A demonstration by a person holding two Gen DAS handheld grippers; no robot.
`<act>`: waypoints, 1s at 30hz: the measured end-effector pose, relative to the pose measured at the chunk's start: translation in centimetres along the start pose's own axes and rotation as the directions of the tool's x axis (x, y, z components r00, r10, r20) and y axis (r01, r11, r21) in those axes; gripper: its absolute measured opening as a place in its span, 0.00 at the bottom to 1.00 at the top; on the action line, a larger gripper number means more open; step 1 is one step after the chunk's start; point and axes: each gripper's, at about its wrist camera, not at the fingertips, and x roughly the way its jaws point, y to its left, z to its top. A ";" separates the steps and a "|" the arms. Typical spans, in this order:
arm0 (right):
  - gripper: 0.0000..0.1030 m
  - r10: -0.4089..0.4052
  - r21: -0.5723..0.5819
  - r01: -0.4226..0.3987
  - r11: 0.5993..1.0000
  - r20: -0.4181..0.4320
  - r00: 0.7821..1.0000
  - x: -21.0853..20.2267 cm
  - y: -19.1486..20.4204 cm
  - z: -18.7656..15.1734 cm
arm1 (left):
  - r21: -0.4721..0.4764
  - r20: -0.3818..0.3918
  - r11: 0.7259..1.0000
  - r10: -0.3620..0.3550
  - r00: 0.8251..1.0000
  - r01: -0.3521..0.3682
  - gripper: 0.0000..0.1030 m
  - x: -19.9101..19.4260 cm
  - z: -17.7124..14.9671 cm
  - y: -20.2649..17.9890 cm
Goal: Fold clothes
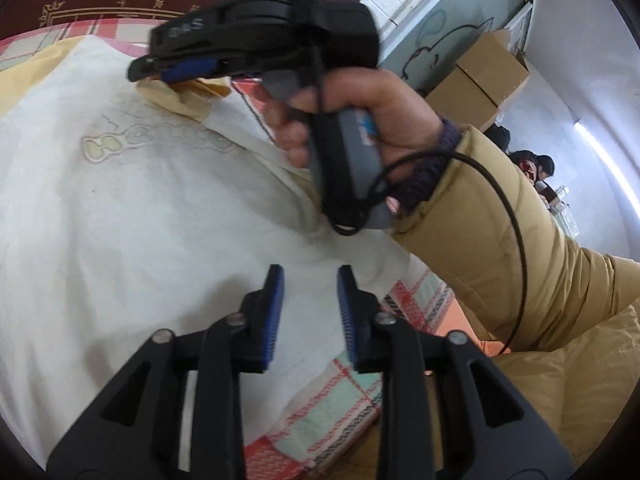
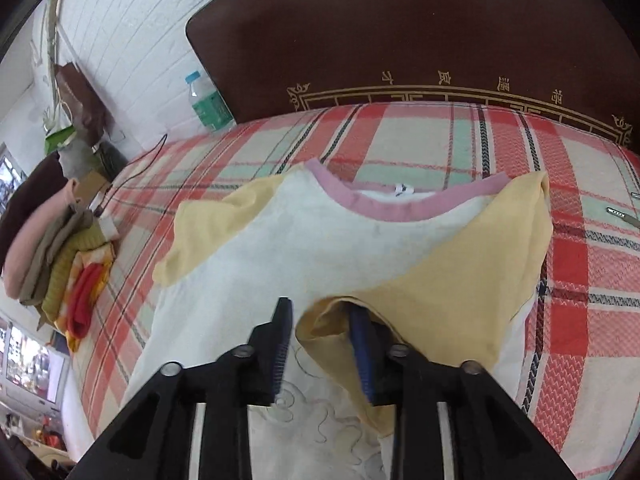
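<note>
A cream T-shirt (image 2: 320,240) with yellow sleeves and a pink collar (image 2: 400,210) lies flat on the plaid bed. Its right yellow sleeve (image 2: 460,280) is folded in over the chest. My right gripper (image 2: 320,328) is open above the chest; the sleeve cuff drapes over its right finger (image 2: 362,356). In the left wrist view the right gripper (image 1: 176,70) hovers over the cuff (image 1: 180,96). My left gripper (image 1: 310,284) is open and empty, just above the shirt's lower body (image 1: 120,220) near its hem.
A plaid red and mint blanket (image 2: 440,140) covers the bed, with a dark wooden headboard (image 2: 400,40) behind. A stack of folded clothes (image 2: 60,240) and a water bottle (image 2: 208,100) sit at the left. Cardboard boxes (image 1: 480,80) stand beyond the bed.
</note>
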 end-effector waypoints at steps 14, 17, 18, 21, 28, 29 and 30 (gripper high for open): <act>0.57 -0.079 0.135 0.064 0.989 0.105 0.991 -9.3 -9.1 -6.9 | 0.134 0.035 0.975 0.172 0.984 -0.175 0.63 3.0 7.8 0.6; 0.53 -0.017 0.156 -0.001 0.988 0.113 0.993 -7.3 -9.6 -5.3 | 0.102 0.023 0.981 0.166 0.986 -0.167 0.63 3.3 8.1 1.0; 0.52 -0.007 0.153 -0.009 0.988 0.107 0.994 -6.4 -9.5 -4.6 | 0.095 0.023 0.982 0.164 0.986 -0.166 0.63 3.1 8.0 1.3; 0.51 0.024 0.122 -0.033 0.992 0.069 0.997 -3.9 -8.7 -2.9 | 0.067 0.017 0.986 0.154 0.988 -0.155 0.63 2.7 7.4 1.9; 0.08 -0.003 0.069 0.003 0.998 0.011 1.000 -2.3 -7.6 -1.7 | 0.012 0.008 0.992 0.126 0.992 -0.126 0.65 2.0 6.5 3.7; 0.08 -0.002 0.067 0.000 0.998 0.025 1.000 -2.7 -7.5 -1.5 | 0.006 0.011 0.992 0.122 0.992 -0.122 0.65 1.8 6.5 4.0; 0.08 -0.008 0.055 0.006 0.998 0.040 0.999 -3.3 -7.2 -1.1 | -0.001 0.015 0.993 0.119 0.993 -0.119 0.65 1.7 6.5 4.2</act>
